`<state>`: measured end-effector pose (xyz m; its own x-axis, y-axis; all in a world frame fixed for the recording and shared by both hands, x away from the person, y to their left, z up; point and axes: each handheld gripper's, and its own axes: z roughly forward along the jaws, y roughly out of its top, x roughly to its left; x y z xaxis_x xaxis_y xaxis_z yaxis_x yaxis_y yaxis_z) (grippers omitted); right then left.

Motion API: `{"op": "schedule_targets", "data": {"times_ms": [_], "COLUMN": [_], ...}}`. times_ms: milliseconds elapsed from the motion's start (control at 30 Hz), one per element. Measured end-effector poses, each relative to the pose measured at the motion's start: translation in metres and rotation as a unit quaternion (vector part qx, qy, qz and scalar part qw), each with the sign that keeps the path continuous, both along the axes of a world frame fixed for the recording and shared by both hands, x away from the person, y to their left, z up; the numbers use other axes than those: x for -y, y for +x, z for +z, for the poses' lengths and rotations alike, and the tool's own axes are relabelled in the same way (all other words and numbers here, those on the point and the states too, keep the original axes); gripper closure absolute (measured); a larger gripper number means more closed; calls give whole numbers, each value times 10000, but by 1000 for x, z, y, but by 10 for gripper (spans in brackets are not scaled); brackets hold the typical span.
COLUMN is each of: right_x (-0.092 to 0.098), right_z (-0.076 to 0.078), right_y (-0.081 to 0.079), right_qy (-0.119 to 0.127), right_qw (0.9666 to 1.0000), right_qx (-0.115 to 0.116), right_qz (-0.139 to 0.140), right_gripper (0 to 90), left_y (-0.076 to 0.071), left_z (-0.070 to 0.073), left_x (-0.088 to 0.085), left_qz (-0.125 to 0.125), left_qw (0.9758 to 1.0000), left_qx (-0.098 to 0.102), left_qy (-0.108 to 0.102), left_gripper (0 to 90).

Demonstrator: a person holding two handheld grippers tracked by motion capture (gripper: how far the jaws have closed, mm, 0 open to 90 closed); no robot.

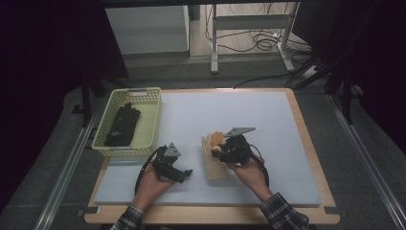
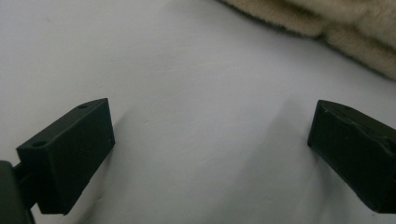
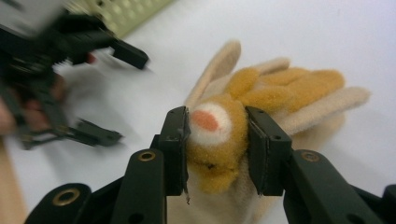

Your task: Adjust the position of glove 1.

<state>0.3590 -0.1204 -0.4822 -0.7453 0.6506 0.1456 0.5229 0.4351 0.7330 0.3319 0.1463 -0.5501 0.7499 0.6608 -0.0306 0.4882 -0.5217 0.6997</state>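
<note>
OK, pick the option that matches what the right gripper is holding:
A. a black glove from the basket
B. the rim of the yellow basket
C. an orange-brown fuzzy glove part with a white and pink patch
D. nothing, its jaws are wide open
C: in the right gripper view, the right gripper has both pads pressed on the orange-brown fuzzy glove above the cream glove.

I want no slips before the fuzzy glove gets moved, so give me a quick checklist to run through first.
1. Right hand-held gripper clamped on the orange fuzzy patch with the white and pink spot: ok.
2. Cream fuzzy glove fully off the white foam mat: not ok, part rests on it.
3. Left hand-held gripper open with nothing between its jaws: ok.
4. Yellow plastic basket has free space beside the black glove: ok.
5. Grip firm enough to lift: cannot tell.
</note>
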Motion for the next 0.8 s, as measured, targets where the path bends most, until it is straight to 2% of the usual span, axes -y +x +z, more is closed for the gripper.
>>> {"op": "schedule_targets", "data": {"times_ms": [67,100,133,200,333,433,667,800], "right_x": [0,-1,-1,2,3,8,22,34], "right_z": [-6,-15,-17,-20,-18,-9,-2,-3], "right_y": [0,0,0,-1,-1,-2,-3,-5], "right_qy": [-55,-258,-295,-223,-257,-288,-323,-411], "right_qw": [10000,9996,9995,9997,9995,9990,9983,9977], "right_qx": [27,80,91,140,188,324,476,531], "right_qz": [-33,-52,-42,-22,-3,51,3,-24], "right_gripper": [583,555,545,526,476,450,447,489], "left_y": [0,0,0,0,0,0,0,0], "left_z": [0,0,0,0,0,0,0,0], "left_x": [0,0,0,0,0,0,0,0], "left_qz": [-3,-7,-4,-3,-4,2,0,-3], "left_qw": [10000,10000,10000,10000,10000,10000,10000,10000], "left_qx": [-15,-13,-16,-13,-11,-9,-14,-20], "left_qy": [2,8,7,9,12,-1,-5,4], "left_gripper": [6,6,6,6,6,6,6,6]}}
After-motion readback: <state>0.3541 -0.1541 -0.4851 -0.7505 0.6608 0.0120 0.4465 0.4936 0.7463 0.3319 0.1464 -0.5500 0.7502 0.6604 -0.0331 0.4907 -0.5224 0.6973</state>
